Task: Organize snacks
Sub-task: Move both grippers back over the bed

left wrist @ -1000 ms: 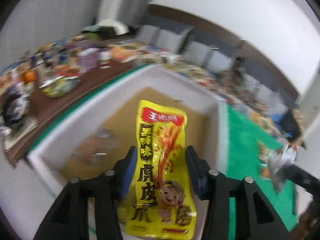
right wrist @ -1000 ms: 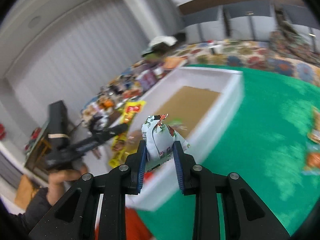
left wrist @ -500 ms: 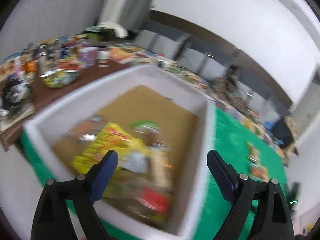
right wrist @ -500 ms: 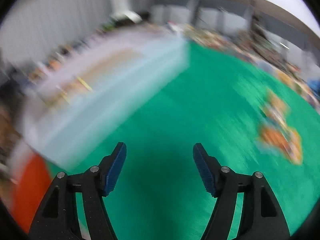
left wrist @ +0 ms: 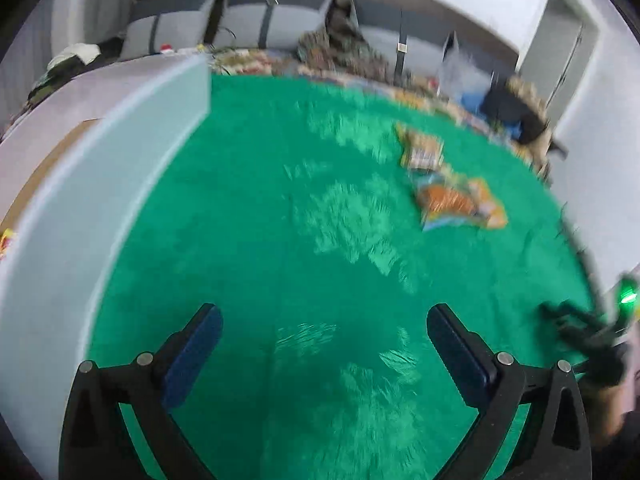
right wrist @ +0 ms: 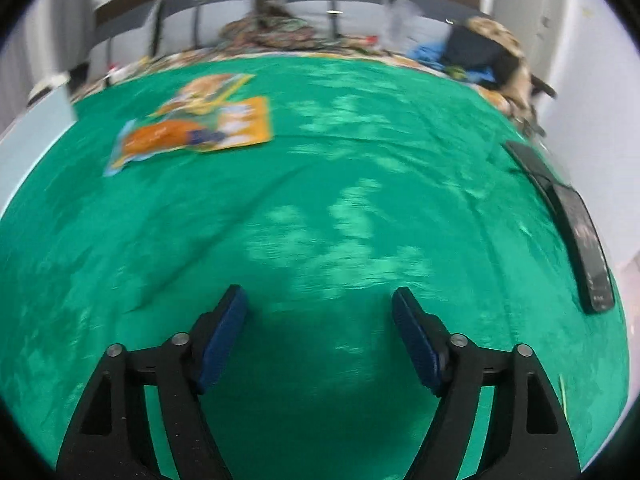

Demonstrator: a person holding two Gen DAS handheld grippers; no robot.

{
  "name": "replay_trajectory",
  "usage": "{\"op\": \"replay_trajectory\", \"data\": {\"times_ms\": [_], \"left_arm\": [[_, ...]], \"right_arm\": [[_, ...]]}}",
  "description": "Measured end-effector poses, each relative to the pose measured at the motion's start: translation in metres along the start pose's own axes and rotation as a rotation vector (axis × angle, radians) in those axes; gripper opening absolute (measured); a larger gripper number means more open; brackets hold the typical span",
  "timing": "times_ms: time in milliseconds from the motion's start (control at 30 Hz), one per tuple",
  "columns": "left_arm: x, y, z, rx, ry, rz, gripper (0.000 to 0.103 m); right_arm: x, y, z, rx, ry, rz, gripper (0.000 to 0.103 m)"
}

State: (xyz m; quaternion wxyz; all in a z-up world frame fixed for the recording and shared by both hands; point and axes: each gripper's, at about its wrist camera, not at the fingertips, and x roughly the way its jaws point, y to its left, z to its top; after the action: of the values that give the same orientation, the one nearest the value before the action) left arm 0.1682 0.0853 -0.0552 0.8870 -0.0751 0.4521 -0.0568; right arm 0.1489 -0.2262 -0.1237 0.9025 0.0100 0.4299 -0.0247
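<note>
Both tongs hang over the green cloth (left wrist: pixel 280 220), widening, with nothing between them: the left tongs (left wrist: pixel 322 326) just beside the white box (left wrist: pixel 120 152), the right tongs (right wrist: pixel 320 308) farther out. Two orange snack packets (right wrist: pixel 192 128) lie overlapping on the cloth, well away from the box. A dark remote (right wrist: pixel 576 224) lies at the cloth's far edge.

Bright, even light; sheen patches on green cloth (left wrist: pixel 320 208); motion blur throughout; fisheye bending, dark corners; shadow perhaps below fingers (right wrist: pixel 224 332).
</note>
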Motion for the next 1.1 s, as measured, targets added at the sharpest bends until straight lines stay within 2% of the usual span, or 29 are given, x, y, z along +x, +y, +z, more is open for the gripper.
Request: {"op": "replay_trajectory", "data": {"times_ms": [67,133,333,1100], "left_arm": [[0.028,-0.012,0.002,0.028,0.019,0.046,0.101],[0.046,-0.019,0.003,0.051,0.021,0.079,0.101],[0.069,-0.024,0.001,0.103,0.013,0.146,0.101],[0.072,-0.021,0.000,0.109,0.016,0.141,0.103]], "right_arm": [[0.004,-0.013,0.001,0.047,0.010,0.024,0.083],[0.006,-0.012,0.001,0.031,0.016,0.020,0.087],[0.007,-0.018,-0.002,0.035,0.018,0.025,0.089],[0.007,-0.019,-0.002,0.035,0.018,0.026,0.091]]}}
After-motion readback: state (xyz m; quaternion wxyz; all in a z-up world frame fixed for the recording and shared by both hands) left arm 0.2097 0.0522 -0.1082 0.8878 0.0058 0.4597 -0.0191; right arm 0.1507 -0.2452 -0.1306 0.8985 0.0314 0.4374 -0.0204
